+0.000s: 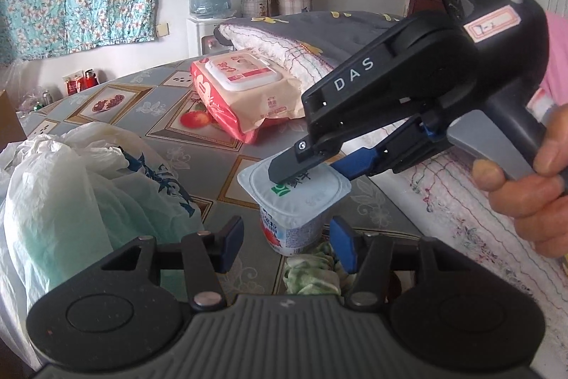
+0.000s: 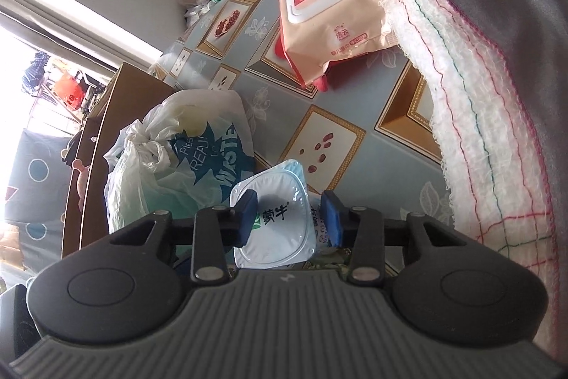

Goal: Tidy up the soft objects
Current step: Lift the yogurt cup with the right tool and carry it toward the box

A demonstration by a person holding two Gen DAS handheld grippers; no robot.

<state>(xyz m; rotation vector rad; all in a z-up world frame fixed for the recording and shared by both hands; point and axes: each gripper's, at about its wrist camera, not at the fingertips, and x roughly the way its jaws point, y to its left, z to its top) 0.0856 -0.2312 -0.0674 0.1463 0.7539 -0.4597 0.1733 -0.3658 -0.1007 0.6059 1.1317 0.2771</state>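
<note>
On table | sealed yogurt cup | right tongs clamped on it | left tongs apart

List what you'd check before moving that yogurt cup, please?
1. Cup upright on table: ok.
2. Lid flat and sealed: ok.
3. Right gripper straddles the cup top: ok.
4. Its grip is firm: cannot tell.
5. Left gripper open, pads clear of the cup: ok.
6. Room on the bag side: not ok, the bag sits close.
</note>
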